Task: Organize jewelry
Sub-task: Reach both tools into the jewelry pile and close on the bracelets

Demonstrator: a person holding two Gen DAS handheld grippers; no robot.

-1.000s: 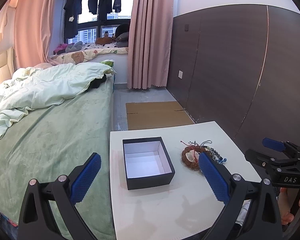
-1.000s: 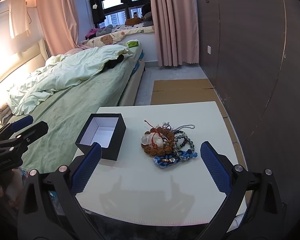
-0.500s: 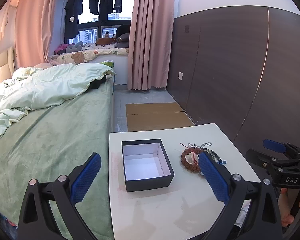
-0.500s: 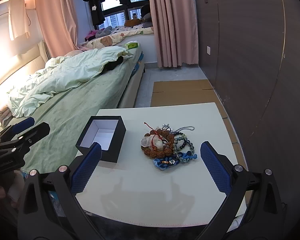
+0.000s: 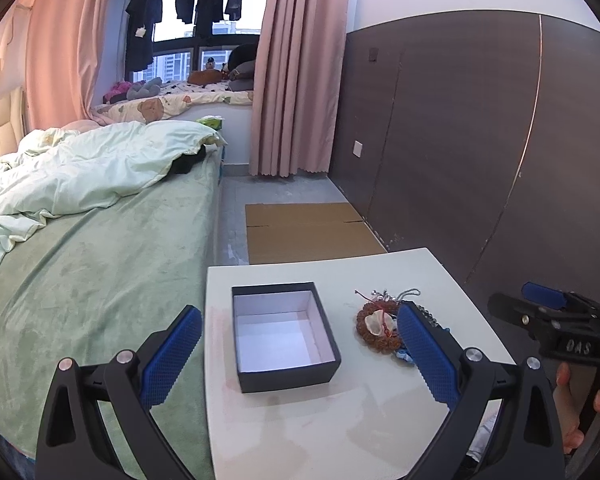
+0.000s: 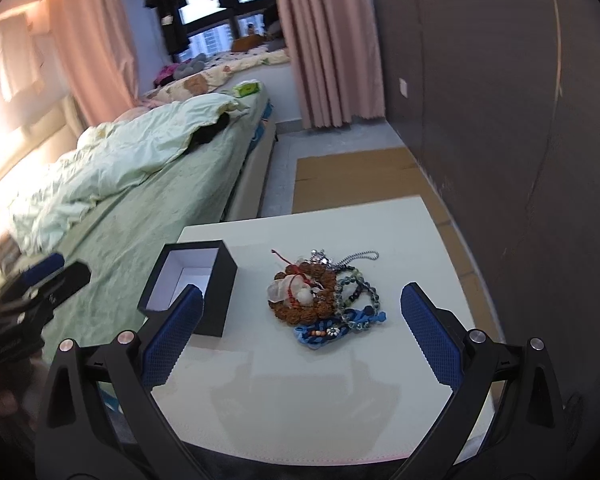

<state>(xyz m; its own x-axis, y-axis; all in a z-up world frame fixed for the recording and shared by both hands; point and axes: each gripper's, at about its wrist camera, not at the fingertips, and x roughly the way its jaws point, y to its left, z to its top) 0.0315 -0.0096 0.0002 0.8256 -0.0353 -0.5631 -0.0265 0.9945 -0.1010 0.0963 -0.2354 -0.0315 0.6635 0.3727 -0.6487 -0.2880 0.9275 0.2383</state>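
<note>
Box (image 5: 284,334) near table (image 6: 340,400) left edge, jewelry pile (image 6: 324,294) well apart, perhaps tangled; both grippers' fingers (image 5: 428,354) apart, empty.

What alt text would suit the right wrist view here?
The open right gripper hovers over a white table, facing a tangled pile of bracelets beside an empty black box. A green bed and pink curtains lie beyond.
</note>
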